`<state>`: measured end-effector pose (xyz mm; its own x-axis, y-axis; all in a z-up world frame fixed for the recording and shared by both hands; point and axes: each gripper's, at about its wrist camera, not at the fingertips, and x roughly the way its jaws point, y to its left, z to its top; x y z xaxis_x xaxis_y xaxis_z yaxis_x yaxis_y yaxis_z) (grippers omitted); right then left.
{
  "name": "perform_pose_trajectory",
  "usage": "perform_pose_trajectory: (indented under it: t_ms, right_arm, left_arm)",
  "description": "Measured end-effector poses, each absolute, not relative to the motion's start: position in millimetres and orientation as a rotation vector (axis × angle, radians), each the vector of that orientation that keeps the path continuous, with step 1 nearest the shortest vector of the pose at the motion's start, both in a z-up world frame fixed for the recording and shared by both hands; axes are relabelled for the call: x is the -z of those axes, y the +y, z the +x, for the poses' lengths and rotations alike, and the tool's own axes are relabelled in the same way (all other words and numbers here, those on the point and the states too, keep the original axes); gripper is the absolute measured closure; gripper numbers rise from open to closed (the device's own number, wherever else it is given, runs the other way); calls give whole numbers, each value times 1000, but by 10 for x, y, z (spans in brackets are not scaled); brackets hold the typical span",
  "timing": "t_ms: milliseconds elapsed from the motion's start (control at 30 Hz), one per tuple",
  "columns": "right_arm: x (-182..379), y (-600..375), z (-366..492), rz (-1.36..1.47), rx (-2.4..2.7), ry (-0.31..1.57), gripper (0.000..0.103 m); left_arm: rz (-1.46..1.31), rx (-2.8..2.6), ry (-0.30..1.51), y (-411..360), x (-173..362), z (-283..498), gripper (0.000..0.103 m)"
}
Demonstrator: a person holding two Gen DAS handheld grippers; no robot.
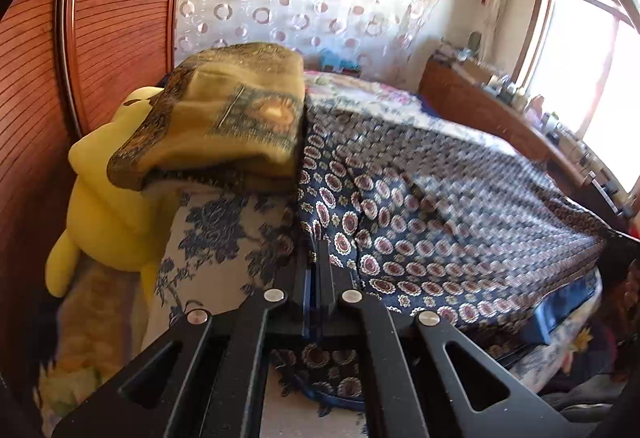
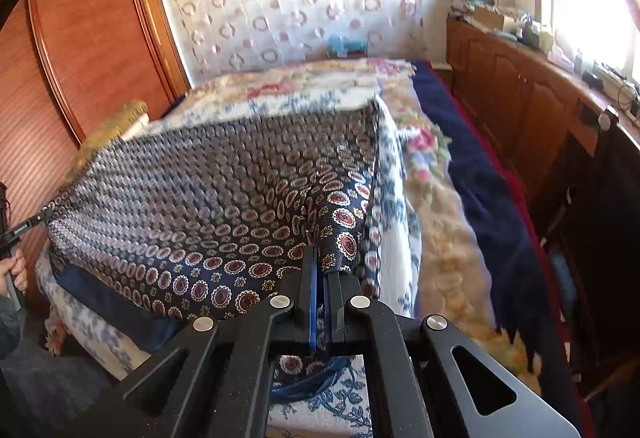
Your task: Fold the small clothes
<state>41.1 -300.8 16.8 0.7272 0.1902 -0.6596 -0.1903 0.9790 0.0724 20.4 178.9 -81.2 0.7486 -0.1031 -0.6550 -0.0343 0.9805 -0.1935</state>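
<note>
Scarf (image 2: 224, 206) between both clamped tongs

Black linkage arms, silver rivets, blue-lined fingers (image 2: 313, 302); grey sleeve (image 2: 8, 322).

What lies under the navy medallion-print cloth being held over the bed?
Under the navy medallion-print cloth, a white bedspread with blue flowers shows at its edges. How the bedspread lies beneath the cloth's middle is covered from both views.
</note>
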Motion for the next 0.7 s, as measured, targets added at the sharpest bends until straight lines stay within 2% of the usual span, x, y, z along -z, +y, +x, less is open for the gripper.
perform_pose_trajectory:
  t_ms: [267, 367, 433, 500, 533, 567, 600, 633, 700]
  right_arm:
    - [-244, -2919, 524, -21, -190, 741, 101]
    - [-323, -2913, 498, -26, -186, 726, 101]
    - [-354, -2895, 459, -35, -185, 710, 101]
    - [-384, -2860, 418, -53, -169, 691, 97]
    - [-427, -2838, 413, -67, -158, 680, 96]
    - [-411, -2829, 364, -73, -152, 669, 91]
    - [-439, -2818, 351, -74, -150, 658, 84]
    - [-468, -2805, 343, -70, -153, 647, 80]
    - [-499, -2763, 327, -63, -161, 634, 61]
  left_arm:
    - [-196, 28, 752, 1842, 925, 238, 100]
    - [-191, 23, 751, 1838, 935, 224, 84]
    - [-189, 25, 750, 1830, 935, 216, 79]
    - [-193, 31, 747, 1832, 934, 206, 60]
    - [-198, 40, 745, 1834, 933, 201, 58]
    - [-202, 46, 750, 1833, 937, 202, 51]
    - [-205, 48, 754, 1834, 945, 204, 39]
    - [-205, 47, 755, 1833, 954, 202, 33]
    - [-206, 46, 759, 1830, 975, 198, 30]
